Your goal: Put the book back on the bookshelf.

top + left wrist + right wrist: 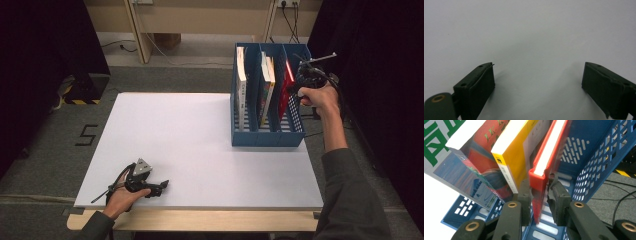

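Note:
A blue three-slot file rack [267,138] stands at the table's far right. A red book [286,89] stands in its rightmost slot, leaning left against the divider. My right gripper [300,88] reaches into that slot from the right, held by a hand. In the right gripper view my right gripper [540,199] is shut on the red book [549,152], with a black pad on each side of its lower corner. My left gripper [161,186] rests on the white table near the front left edge. Its jaws stand wide apart, and my left gripper [537,82] has nothing between them.
The middle slot holds two books [266,85], one with a yellow spine [510,160]. A white book [241,85] stands in the left slot. The white table top [190,140] lies between the rack and the left hand. Cables [616,195] run on the floor beyond the rack.

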